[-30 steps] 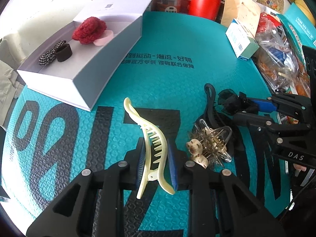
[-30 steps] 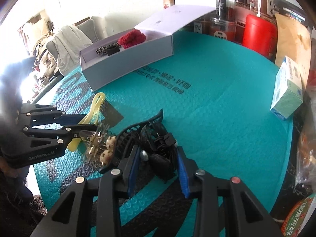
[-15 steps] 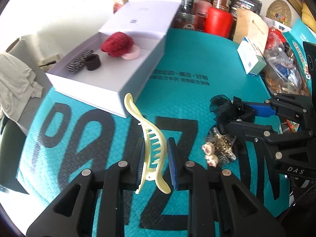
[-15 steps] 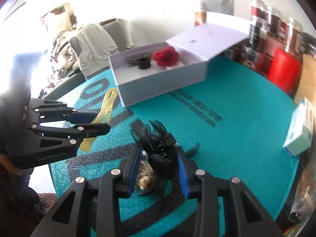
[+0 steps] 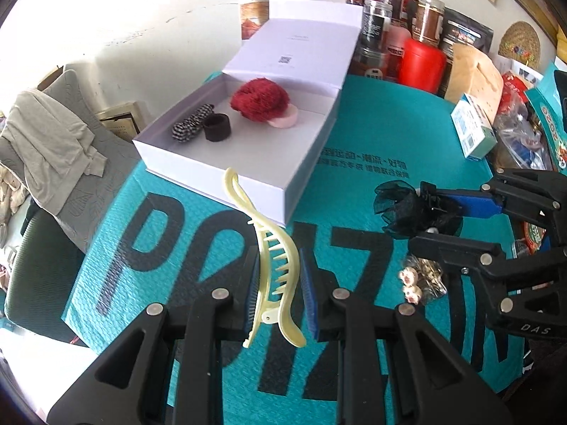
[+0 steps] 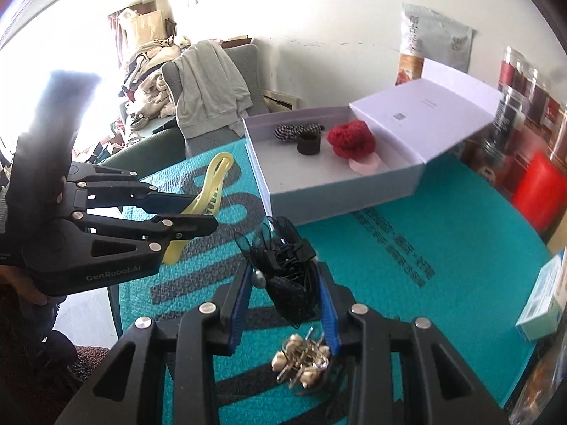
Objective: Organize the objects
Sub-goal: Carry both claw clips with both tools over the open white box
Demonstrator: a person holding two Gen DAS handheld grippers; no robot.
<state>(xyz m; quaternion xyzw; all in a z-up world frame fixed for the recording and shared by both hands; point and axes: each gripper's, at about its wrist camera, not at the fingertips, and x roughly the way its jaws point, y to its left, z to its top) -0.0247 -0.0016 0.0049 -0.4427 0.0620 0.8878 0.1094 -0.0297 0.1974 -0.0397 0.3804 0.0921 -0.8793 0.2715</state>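
My left gripper (image 5: 278,294) is shut on a pale yellow hair claw (image 5: 273,262) and holds it above the teal mat, in front of the open white box (image 5: 301,180). It also shows in the right wrist view (image 6: 209,191). My right gripper (image 6: 285,301) is shut on a black mesh hair bow (image 6: 283,269), lifted off the mat; the bow shows in the left wrist view (image 5: 407,212). The box (image 6: 336,191) holds a red scrunchie (image 5: 260,99), a black band (image 5: 217,126), a checked bow (image 5: 191,124) and a pink item.
A clear clip with small beige figures (image 6: 301,357) lies on the teal mat (image 5: 354,134) under my right gripper. Jars and a red canister (image 5: 423,65) stand at the back. A small blue-white carton (image 5: 475,131) and packets lie at the right. A chair with clothes stands left.
Both grippers have risen from the mat with their items, toward the white box. The black bow has come up off the pile; the clear clip stays on the mat.
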